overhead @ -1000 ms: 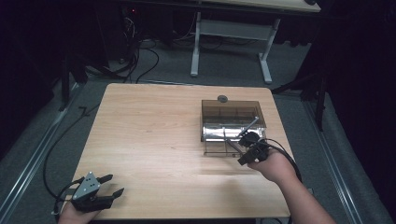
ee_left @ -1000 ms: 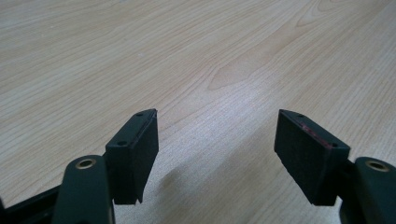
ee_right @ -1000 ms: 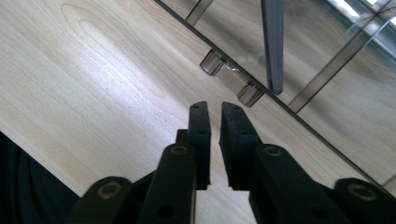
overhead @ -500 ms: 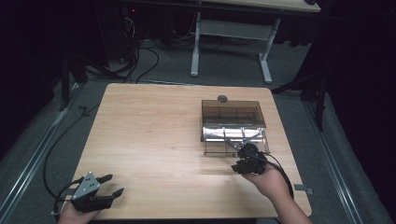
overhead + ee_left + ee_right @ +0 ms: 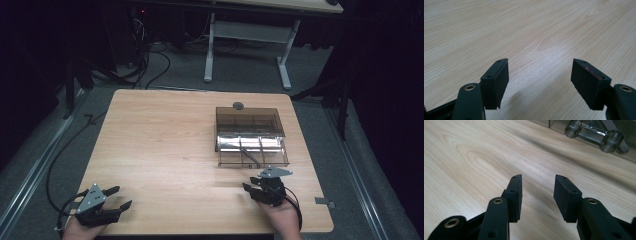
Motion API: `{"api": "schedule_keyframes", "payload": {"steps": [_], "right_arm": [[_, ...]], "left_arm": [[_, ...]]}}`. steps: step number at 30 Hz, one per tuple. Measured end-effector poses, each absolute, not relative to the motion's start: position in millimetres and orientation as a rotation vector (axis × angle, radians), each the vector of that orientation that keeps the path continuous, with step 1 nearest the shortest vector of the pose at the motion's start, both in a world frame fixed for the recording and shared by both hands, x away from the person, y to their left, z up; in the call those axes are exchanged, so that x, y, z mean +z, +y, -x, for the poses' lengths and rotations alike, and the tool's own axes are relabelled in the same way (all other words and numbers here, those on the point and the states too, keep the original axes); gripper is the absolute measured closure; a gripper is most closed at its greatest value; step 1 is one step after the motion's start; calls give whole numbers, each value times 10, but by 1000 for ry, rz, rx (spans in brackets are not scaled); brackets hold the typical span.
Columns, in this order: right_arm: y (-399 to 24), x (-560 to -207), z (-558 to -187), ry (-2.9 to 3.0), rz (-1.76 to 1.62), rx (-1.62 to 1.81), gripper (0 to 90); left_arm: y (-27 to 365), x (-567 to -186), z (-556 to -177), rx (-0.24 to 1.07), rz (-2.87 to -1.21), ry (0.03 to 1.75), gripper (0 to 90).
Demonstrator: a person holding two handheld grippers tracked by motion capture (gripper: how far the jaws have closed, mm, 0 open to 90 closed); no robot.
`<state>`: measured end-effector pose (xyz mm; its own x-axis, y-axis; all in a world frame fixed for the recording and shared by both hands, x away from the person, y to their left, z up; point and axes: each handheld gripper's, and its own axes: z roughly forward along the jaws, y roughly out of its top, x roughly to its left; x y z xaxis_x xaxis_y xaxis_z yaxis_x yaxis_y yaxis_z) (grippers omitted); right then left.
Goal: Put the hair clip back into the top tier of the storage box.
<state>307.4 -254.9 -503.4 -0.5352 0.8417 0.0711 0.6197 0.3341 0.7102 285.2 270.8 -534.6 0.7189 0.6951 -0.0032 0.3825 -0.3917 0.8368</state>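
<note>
A smoky transparent compartment box stands on the right half of the wooden table, its lid raised at the back. My right gripper rests low over the table just in front of the box, apart from it. Its jaws have just been opening and nothing is between them. In the right gripper view the gripper points across bare wood, with the box's clear latch at the top right. My left gripper sits open at the table's near left corner, over bare wood.
A small dark round object lies on the table behind the box. A flat grey piece sticks out at the table's right edge. Cables and a second table's white legs are on the floor beyond.
My right gripper has drawn back from the box's front edge toward the near side of the table and sunk lower, and its jaws have spread apart. The left gripper has kept still.
</note>
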Motion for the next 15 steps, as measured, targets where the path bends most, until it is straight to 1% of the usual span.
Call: {"api": "schedule_keyframes", "payload": {"steps": [9, 15], "right_arm": [[-2575, -5249, -2894, 2107, -1290, 1160, 576], [-2617, -5255, -2856, 2079, -1293, 1205, 564]], "left_arm": [[2715, -5344, -2849, 454, -2003, 833, 311], [2715, -5343, -2851, 460, -2001, 843, 311]]}}
